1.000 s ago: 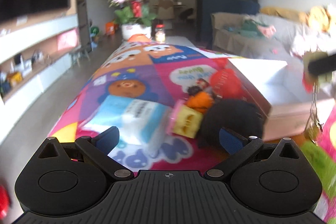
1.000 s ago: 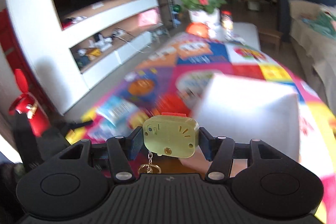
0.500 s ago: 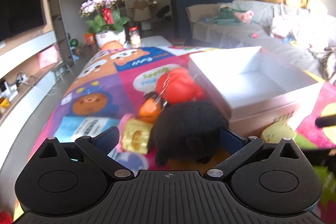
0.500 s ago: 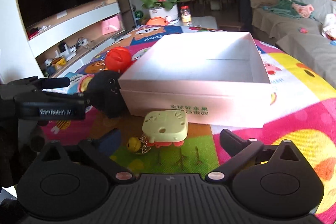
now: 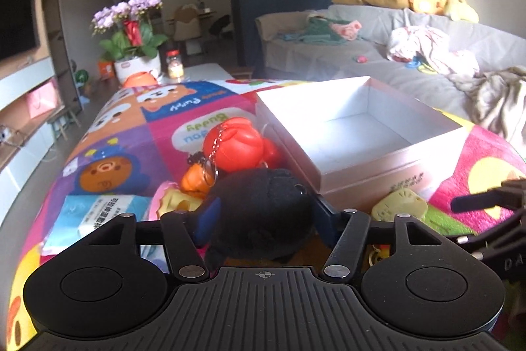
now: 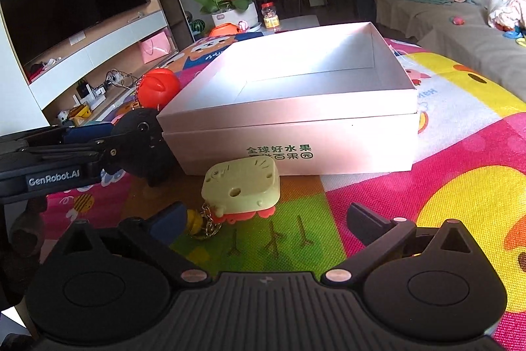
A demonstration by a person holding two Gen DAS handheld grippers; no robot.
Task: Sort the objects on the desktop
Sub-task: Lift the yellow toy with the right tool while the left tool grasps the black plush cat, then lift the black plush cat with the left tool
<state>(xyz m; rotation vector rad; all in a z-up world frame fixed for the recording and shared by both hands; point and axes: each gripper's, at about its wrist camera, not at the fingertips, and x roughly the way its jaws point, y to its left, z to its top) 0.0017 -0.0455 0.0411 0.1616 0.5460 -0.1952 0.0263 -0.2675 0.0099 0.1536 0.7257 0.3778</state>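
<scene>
My left gripper (image 5: 263,213) is shut on a black plush toy (image 5: 259,213), which rests on the colourful mat by the near left corner of the open white box (image 5: 391,166). The plush (image 6: 144,140) and the left gripper (image 6: 85,147) also show in the right wrist view. My right gripper (image 6: 263,216) is open, with a pale green keychain toy (image 6: 243,186) lying on the mat between its fingers, in front of the box (image 6: 296,134). The green toy (image 5: 401,206) also shows in the left wrist view.
A red toy (image 5: 240,143), a small orange keychain (image 5: 197,180), a yellow toy (image 5: 174,203) and a blue tissue pack (image 5: 98,216) lie left of the box. A flower pot (image 5: 134,64) and jar (image 5: 174,68) stand at the far end. A sofa (image 5: 394,61) runs along the right.
My left gripper has closed in on the black plush and shut on it. My right gripper set the green toy down in front of the box, opened, and drew back slightly.
</scene>
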